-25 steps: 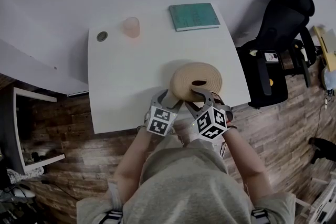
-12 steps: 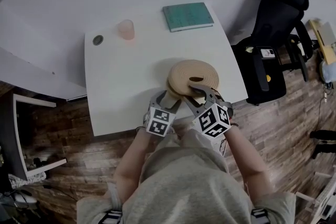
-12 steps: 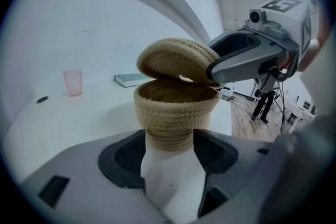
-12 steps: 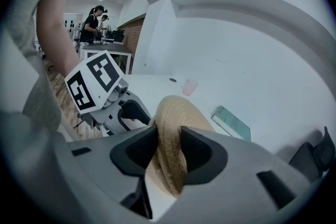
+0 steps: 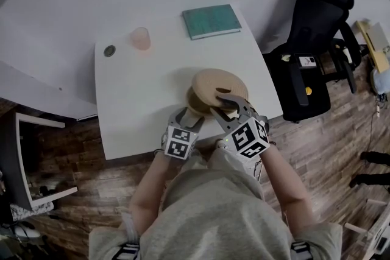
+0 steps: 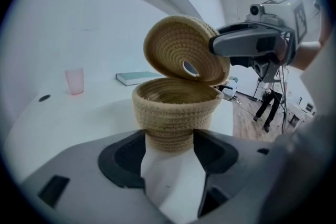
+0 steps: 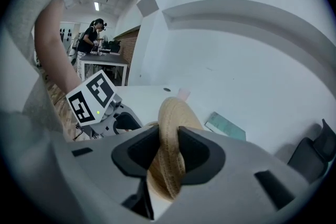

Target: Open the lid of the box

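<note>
A round woven basket box (image 6: 176,110) stands near the front edge of the white table (image 5: 137,100). My left gripper (image 6: 169,141) is shut on its narrow base, with a pad pressed against each side. The woven lid (image 6: 181,50) is tilted up on edge above the open basket mouth, apart from the rim on the near side. My right gripper (image 7: 169,147) is shut on the lid's rim (image 7: 172,113); its jaws have just been closing on it. In the head view the lid (image 5: 213,83) hides most of the basket, with the right gripper (image 5: 226,105) at its near edge.
A pink cup (image 5: 140,38), a small dark round object (image 5: 109,50) and a teal book (image 5: 211,21) lie at the table's far side. A black office chair (image 5: 311,52) stands right of the table. A person works at a desk in the background (image 7: 94,34).
The right gripper has risen and lifted the lid's near edge off the basket, so the lid now stands steeper. The left gripper has stayed at the basket's base.
</note>
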### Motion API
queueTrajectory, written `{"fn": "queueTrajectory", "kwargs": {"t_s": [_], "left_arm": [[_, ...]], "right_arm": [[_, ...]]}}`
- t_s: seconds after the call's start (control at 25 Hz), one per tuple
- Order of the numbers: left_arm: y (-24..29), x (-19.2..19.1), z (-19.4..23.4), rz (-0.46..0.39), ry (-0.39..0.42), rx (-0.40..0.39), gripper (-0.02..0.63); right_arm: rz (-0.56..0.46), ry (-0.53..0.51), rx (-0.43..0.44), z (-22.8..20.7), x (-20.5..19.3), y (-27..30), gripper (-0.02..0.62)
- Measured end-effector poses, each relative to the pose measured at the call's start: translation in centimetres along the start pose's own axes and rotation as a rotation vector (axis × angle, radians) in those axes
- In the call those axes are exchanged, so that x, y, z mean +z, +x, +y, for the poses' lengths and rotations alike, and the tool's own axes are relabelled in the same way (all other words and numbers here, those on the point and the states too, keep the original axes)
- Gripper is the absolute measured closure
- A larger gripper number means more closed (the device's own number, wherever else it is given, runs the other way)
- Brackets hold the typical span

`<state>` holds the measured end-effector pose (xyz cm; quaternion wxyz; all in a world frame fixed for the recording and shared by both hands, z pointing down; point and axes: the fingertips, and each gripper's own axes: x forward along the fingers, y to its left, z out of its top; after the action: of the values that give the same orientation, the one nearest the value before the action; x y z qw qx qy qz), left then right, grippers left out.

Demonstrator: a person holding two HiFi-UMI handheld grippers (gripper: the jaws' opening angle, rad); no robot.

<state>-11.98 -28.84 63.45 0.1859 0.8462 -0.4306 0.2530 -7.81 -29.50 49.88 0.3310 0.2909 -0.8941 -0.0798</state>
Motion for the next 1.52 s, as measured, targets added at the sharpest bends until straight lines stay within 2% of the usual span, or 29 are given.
{"fn": "queueTrajectory", "kwargs": {"t_s": [0.2,0.44,1.2,1.4,1.52], "left_arm": [[-0.1,0.0,-0.2,0.013,-0.026,0.017,0.331],[-0.4,0.2,-0.7,0.029,-0.074,0.024,0.331],[-1.6,0.6,-0.9,0.022,-0.189,0.169,0.331],[-2.3,0.7,-0.9,0.010,-0.215,0.220,0.331],[-2.9,0.9,-0.7,-0.005,-0.235,0.253,0.331]], "right_arm": [[-0.056,0.073,0.011,-1.9,0.4,-1.2,0.479],[-0.163,0.237,0.026,-5.0,0.9,-2.6,0.482],[-0.351,0.756,-0.028,-14.4,-5.8,-7.2,0.488],[-0.417,0.868,-0.043,-16.5,-7.4,-8.4,0.488],[-0.438,0.894,-0.052,-17.4,-8.1,-8.8,0.488]]}}
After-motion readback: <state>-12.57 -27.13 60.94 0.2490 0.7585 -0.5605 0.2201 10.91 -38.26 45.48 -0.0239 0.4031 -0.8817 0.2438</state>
